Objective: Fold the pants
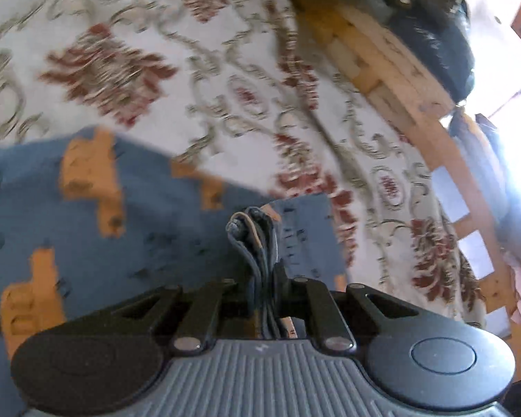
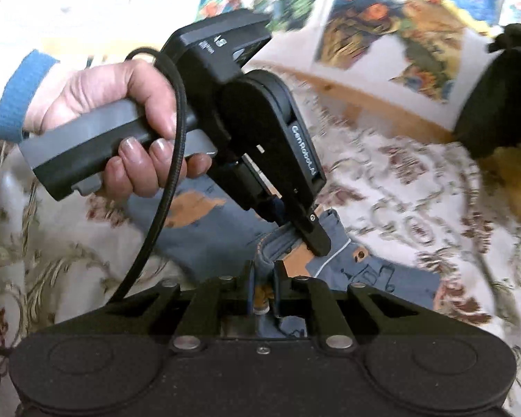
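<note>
Both grippers, left [image 1: 260,271] and right [image 2: 263,278], have jaws pinching the pants [image 1: 139,215].

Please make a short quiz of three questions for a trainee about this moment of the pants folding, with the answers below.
1. True or false: the left gripper is open and holds nothing.
2. Multiple choice: the pants lie on (A) a bare wooden floor, (B) a floral cloth, (C) a metal tray.
3. Short answer: in the right wrist view, what does the hand in the blue sleeve hold?

Key
1. False. Its jaws are shut on a bunched edge of the pants.
2. B. The floral cloth, pale with red flowers, lies under the blue pants with orange patches.
3. The handle of the left gripper, while the right gripper pinches the pants close beside it.
</note>
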